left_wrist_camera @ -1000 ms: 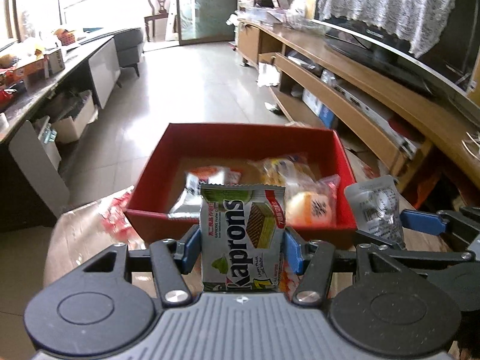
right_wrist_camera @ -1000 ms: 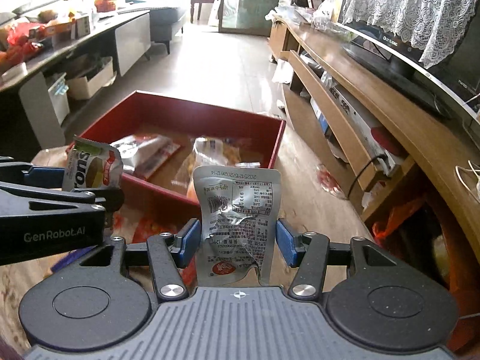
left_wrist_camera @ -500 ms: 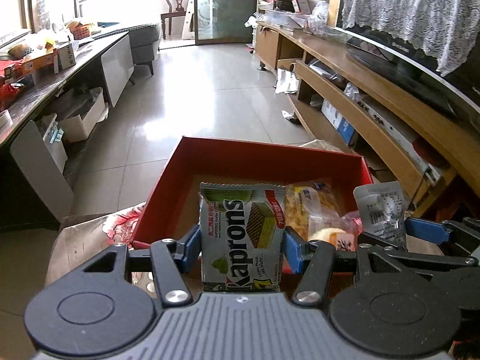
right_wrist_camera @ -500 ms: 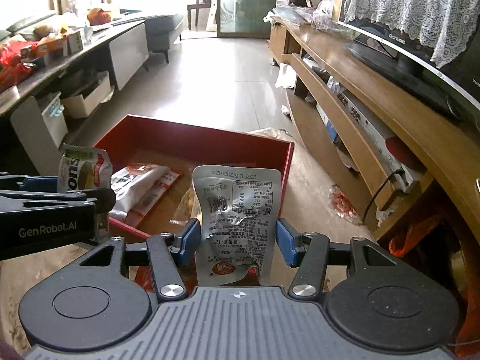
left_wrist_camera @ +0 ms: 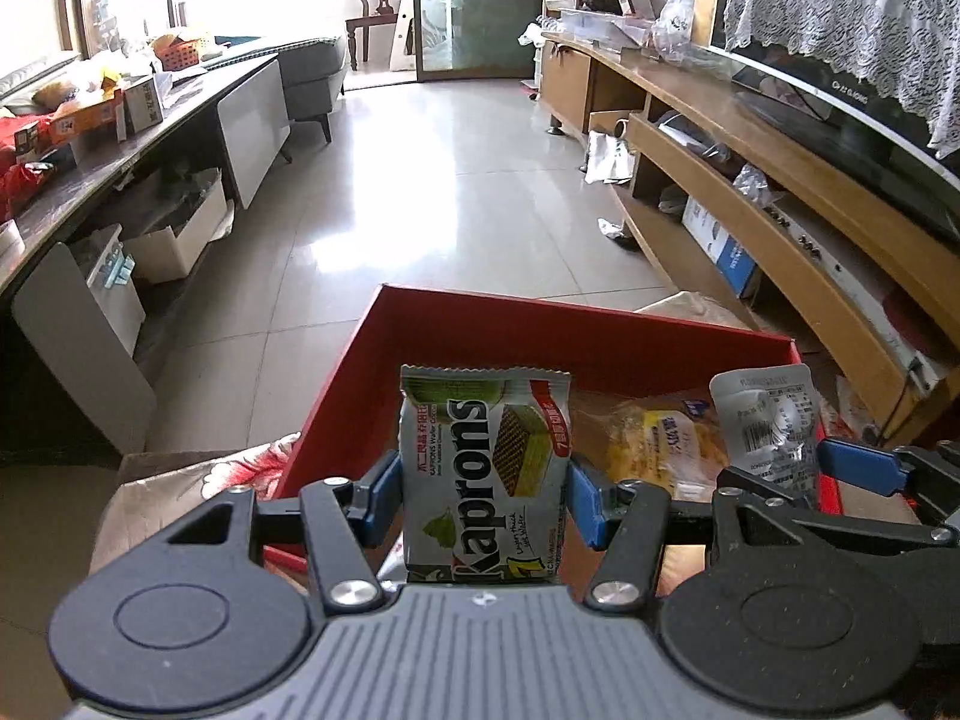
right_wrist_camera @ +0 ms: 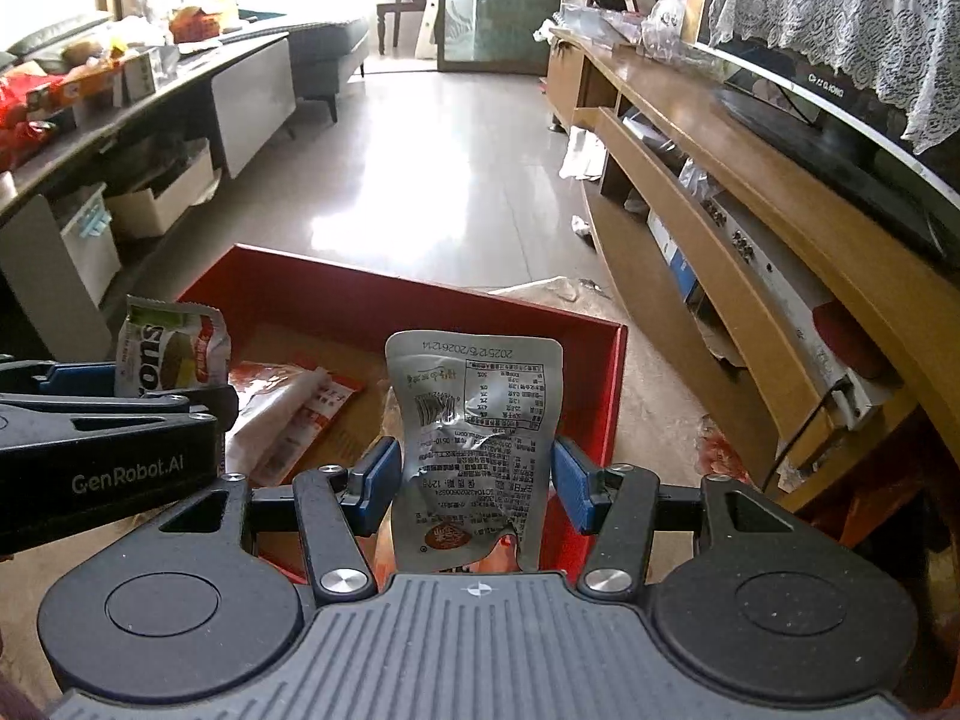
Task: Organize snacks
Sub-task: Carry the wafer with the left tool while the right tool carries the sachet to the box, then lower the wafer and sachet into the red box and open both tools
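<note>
The green-and-white foil wafer packet (left_wrist_camera: 485, 474) carries black "Kaprons" lettering, a red corner band and a picture of a brown-and-green layered wafer. The blue rubber pads (left_wrist_camera: 379, 498) of the black plastic left tool (left_wrist_camera: 480, 501) flank it. The crinkled silver foil pouch (right_wrist_camera: 474, 450) is covered in fine black print, with a small round red-brown emblem near its lower edge, between the blue pads (right_wrist_camera: 567, 486) of the black right tool (right_wrist_camera: 471, 489). The shallow red cardboard box (left_wrist_camera: 540, 330) has a brown floor; inside lie a clear yellow-printed bag (left_wrist_camera: 660, 450) and a red-and-white wrapper (right_wrist_camera: 300, 414). White lace cloth (right_wrist_camera: 840, 18) has a floral openwork pattern.
</note>
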`<move>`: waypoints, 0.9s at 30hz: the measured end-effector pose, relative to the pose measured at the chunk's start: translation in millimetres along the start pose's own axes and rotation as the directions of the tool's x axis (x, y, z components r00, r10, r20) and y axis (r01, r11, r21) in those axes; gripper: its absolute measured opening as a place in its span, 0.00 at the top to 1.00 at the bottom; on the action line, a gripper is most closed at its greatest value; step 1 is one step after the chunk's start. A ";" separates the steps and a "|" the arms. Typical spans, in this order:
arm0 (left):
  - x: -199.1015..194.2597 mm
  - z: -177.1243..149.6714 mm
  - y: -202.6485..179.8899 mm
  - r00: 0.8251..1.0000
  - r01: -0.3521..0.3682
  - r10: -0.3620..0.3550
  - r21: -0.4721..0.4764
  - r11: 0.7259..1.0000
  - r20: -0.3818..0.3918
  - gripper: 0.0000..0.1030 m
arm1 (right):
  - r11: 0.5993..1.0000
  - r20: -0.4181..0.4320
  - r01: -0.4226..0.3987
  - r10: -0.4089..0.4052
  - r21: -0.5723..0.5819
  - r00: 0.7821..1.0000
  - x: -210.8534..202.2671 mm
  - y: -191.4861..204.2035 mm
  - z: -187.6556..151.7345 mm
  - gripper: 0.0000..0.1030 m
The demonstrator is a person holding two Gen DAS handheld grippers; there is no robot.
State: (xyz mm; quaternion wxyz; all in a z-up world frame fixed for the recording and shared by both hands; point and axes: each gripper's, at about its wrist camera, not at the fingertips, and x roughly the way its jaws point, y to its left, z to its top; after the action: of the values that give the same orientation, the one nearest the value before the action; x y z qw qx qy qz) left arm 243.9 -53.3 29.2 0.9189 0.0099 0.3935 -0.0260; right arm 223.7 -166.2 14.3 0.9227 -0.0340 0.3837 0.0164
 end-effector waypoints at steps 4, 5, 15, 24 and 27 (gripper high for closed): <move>5.9 2.5 -0.3 1.000 -0.002 0.002 0.001 1.000 -0.002 0.44 | 1.000 -0.007 -0.002 0.002 -0.008 1.000 5.7 2.6 1.0 0.40; 7.2 2.6 -1.3 1.000 -0.001 0.001 0.004 1.000 -0.003 0.44 | 1.000 -0.009 -0.005 0.005 -0.008 1.000 7.1 2.8 1.3 0.40; 12.1 1.6 -3.8 1.000 -0.017 0.017 0.017 1.000 -0.002 0.44 | 1.000 -0.015 0.010 -0.010 -0.021 1.000 16.3 8.4 0.7 0.39; 18.8 1.5 -1.7 0.999 -0.026 0.026 0.005 1.000 -0.019 0.44 | 0.999 -0.019 0.023 -0.023 -0.027 1.000 22.3 12.2 -1.1 0.39; 20.3 0.5 -1.2 0.999 -0.029 0.029 0.005 1.000 -0.023 0.44 | 0.999 -0.018 0.024 -0.025 -0.028 1.000 23.7 12.4 -2.2 0.39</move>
State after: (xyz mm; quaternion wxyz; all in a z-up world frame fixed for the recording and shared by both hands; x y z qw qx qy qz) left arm 258.2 -55.3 14.9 0.9146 0.0178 0.4037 -0.0135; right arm 238.2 -153.9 -4.7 0.9186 -0.0517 0.3917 0.0103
